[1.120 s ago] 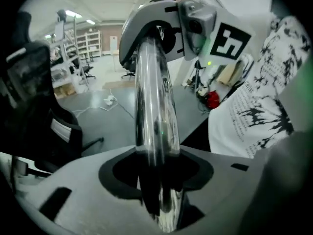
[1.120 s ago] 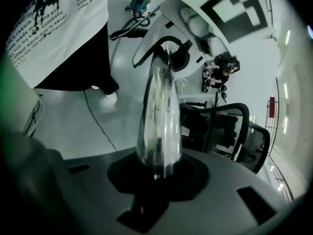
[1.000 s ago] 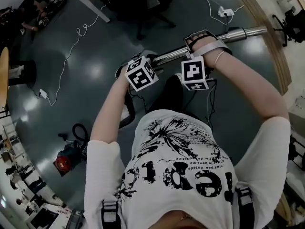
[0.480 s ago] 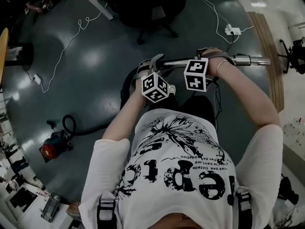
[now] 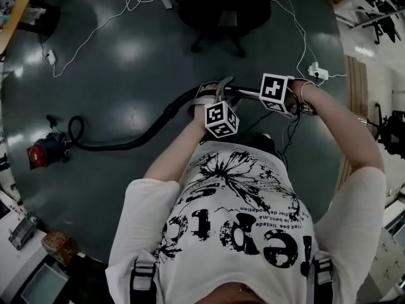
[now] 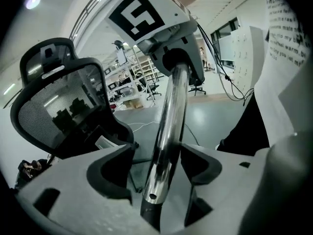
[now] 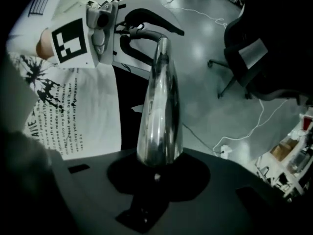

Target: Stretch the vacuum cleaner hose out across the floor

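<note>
Change over last second: loosens left gripper (image 6: pixel 156 173) to wide stance around shiny chrome vacuum wand tube (image 6: pixel 171 106), pads off. Keeps right gripper (image 7: pixel 156 173) clamped on it. Draws black ribbed hose (image 5: pixel 139 142) longer across dark glossy floor (image 5: pixel 126 56), away from red vacuum cleaner body (image 5: pixel 43 152). Curl left there, so stretch likely unfinished.

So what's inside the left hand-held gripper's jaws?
In the left hand-held gripper runs a shiny metal tube, with a gap beside it. Its black lower end is hidden below.
</note>
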Motion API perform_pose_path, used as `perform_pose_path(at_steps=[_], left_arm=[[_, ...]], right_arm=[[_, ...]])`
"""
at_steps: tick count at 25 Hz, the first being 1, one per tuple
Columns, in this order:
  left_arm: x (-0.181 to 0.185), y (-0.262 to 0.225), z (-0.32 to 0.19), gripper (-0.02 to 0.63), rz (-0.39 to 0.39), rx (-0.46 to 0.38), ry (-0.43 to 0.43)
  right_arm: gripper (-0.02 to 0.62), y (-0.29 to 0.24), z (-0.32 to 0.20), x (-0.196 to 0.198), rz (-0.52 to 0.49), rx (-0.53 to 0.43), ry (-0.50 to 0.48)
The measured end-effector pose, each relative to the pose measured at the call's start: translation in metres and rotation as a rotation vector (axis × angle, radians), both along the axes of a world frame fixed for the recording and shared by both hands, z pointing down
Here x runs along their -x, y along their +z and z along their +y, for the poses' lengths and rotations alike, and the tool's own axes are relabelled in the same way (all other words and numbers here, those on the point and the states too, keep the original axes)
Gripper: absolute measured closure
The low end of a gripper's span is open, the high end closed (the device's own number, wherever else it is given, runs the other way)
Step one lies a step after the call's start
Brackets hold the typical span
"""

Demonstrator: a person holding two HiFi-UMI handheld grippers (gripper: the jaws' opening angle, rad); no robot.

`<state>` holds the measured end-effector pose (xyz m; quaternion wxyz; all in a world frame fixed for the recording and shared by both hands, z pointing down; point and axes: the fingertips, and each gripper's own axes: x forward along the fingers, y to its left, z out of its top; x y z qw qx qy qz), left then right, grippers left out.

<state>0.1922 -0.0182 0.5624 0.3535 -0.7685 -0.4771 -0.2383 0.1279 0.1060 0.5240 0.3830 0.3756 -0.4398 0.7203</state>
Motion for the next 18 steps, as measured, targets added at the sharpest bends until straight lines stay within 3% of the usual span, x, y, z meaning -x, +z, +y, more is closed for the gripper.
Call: perform_pose_path(at_steps=[6, 10, 11, 12, 14, 16, 18], left_arm=[[0.022, 0.013, 0.102, 0.296, 0.037, -0.027, -0.081], [0.039, 0.004, 0.162, 0.298, 0.198, -0.087, -0.126], [0.042, 0.000, 0.174, 0.325, 0.233, -0.116, -0.129], [0.048, -0.002, 0.184, 0.397, 0.250, -0.146, -0.128], [0.066, -0.006, 0.205, 0.479, 0.247, -0.198, -0.110], [0.079, -0.008, 0.223, 0.483, 0.207, -0.235, -0.095], [0.083, -0.004, 0.235, 0.483, 0.159, -0.288, -0.082]], right_arm=[[0.506, 0.005, 0.075, 0.025, -0.162, -0.061, 0.044], [0.505, -0.001, 0.110, 0.061, -0.253, -0.115, 0.091], [0.505, -0.005, 0.119, 0.070, -0.276, -0.124, 0.107], [0.505, -0.011, 0.127, 0.081, -0.304, -0.132, 0.129], [0.501, -0.026, 0.142, 0.102, -0.366, -0.144, 0.185], [0.495, -0.040, 0.157, 0.116, -0.402, -0.151, 0.215], [0.489, -0.044, 0.172, 0.120, -0.367, -0.152, 0.163]])
